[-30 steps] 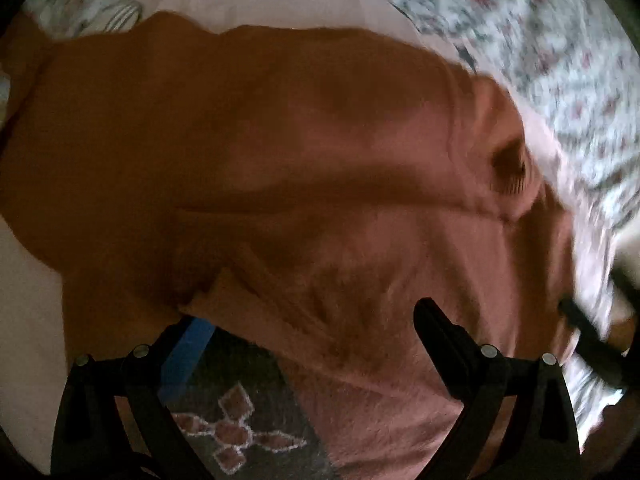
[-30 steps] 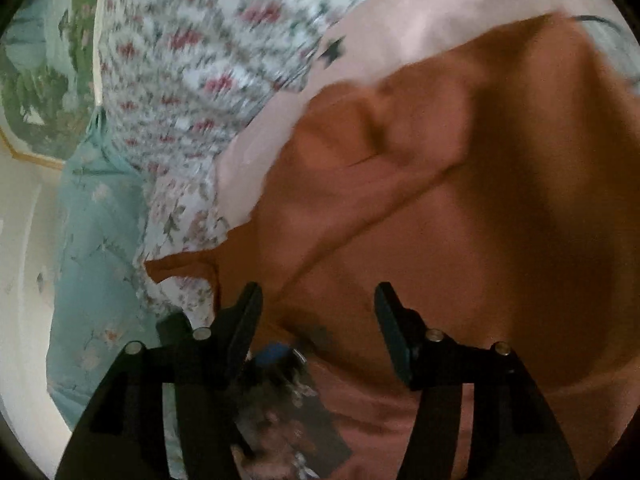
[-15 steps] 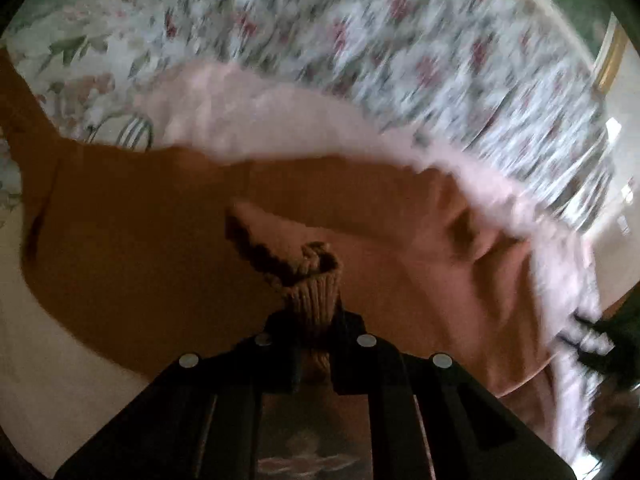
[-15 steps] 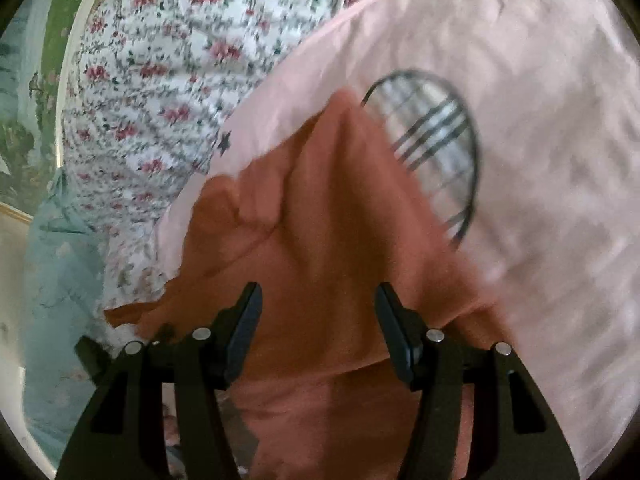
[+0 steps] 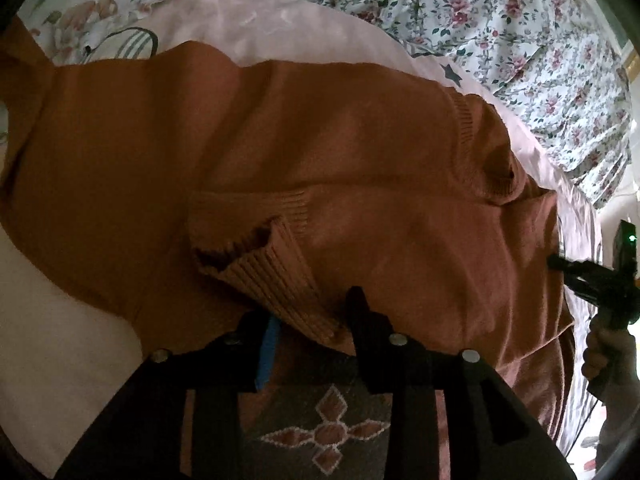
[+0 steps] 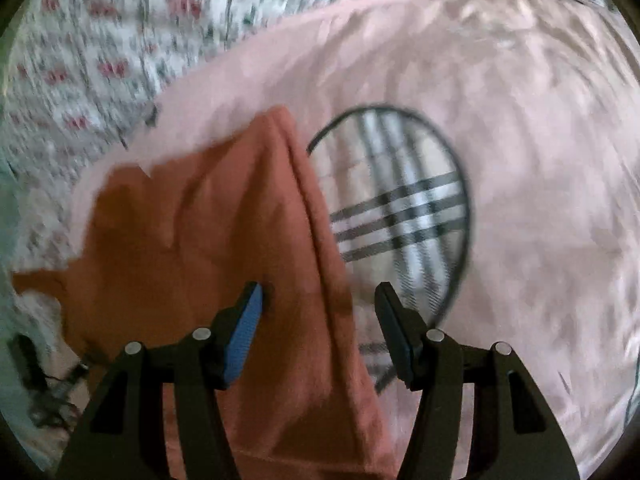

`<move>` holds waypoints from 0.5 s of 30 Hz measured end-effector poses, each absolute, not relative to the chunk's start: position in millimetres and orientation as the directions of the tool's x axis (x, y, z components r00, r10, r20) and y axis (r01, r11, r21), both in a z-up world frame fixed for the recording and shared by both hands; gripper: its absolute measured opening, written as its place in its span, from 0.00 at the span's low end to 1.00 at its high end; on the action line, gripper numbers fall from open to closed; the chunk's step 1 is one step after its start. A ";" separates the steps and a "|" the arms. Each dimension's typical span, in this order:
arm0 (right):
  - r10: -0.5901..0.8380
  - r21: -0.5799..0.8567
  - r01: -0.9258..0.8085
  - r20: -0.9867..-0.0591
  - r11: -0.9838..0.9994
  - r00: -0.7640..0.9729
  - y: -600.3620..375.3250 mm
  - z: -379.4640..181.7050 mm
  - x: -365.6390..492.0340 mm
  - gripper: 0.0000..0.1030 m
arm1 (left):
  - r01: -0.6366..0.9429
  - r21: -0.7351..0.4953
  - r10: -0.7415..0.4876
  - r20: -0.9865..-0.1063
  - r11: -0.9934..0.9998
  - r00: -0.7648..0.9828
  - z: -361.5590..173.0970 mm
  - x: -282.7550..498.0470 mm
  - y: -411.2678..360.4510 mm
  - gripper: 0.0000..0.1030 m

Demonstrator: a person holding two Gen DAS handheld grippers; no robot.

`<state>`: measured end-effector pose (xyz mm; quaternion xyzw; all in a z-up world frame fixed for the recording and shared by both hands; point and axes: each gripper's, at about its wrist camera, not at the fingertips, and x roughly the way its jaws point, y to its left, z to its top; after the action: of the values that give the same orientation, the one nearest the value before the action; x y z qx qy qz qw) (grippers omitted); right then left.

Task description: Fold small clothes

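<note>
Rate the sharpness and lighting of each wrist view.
Left wrist: sharp, fisheye-curved; sweater dim, floral sheet bright, with the left gripper in shadow. Right wrist: motion-blurred throughout, worst on the sheet; only the right gripper looks crisp.

My sweater [image 5: 304, 136] is rust orange with ribbed cuffs. Under it lies a pale pink cloth [image 6: 520, 120] bearing a dark-outlined circle of grey and white plaid [image 6: 400, 208]. The far bedsheet [image 5: 500, 20] is white with small red flowers. My black grippers carry blue pads [image 6: 244, 332].
</note>
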<state>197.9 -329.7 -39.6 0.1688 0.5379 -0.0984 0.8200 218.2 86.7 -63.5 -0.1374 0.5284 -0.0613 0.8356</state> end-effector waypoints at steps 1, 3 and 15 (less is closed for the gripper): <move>0.016 0.172 0.346 -0.912 0.922 0.411 -331.6 -35.6 197.1 0.11 | -0.045 -0.293 -0.246 -0.867 0.955 0.433 -62.4 218.6 86.9 0.33; -0.003 0.201 0.378 -0.880 0.904 0.475 -344.1 -18.6 185.5 0.10 | -0.047 -0.299 -0.248 -0.861 0.953 0.444 -58.1 220.7 85.1 0.33; 0.002 0.195 0.294 -0.837 0.936 0.548 -315.0 12.3 159.7 0.09 | -0.028 -0.288 -0.250 -0.873 0.957 0.419 -64.1 212.9 75.7 0.36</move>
<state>159.7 -315.0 12.3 0.1580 0.4680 -0.0842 0.8654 212.9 75.7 -64.1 -0.1304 0.5347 -0.0667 0.8323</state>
